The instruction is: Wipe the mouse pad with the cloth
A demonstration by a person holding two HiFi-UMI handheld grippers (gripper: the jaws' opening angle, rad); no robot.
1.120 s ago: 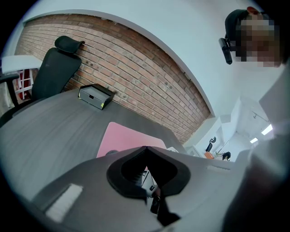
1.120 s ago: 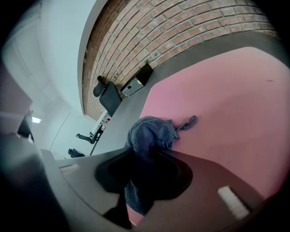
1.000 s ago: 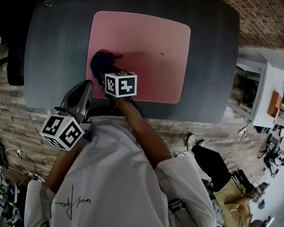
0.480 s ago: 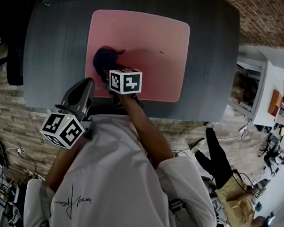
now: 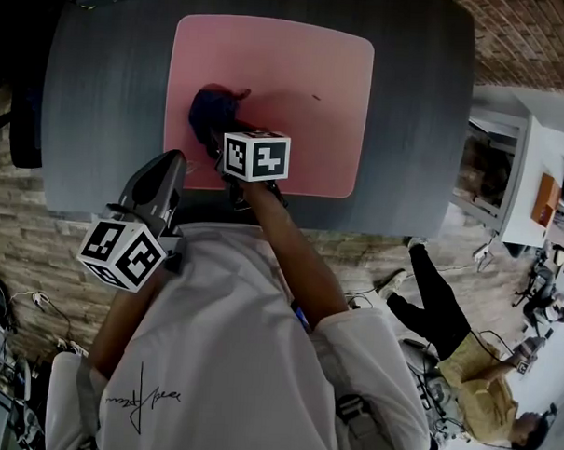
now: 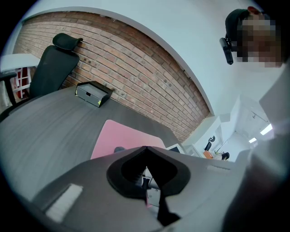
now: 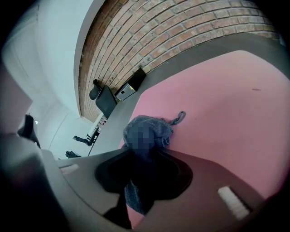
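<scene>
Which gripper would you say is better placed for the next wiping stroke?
Right. The right gripper is shut on the cloth, which rests on the mouse pad; the left gripper is shut, empty, off the pad.

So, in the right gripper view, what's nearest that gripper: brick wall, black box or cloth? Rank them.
1. cloth, held between the jaws.
2. black box, up left, near the table's far edge.
3. brick wall, beyond the table.

Open mouse pad (image 5: 306, 99) right of cloth (image 5: 210, 109)
</scene>
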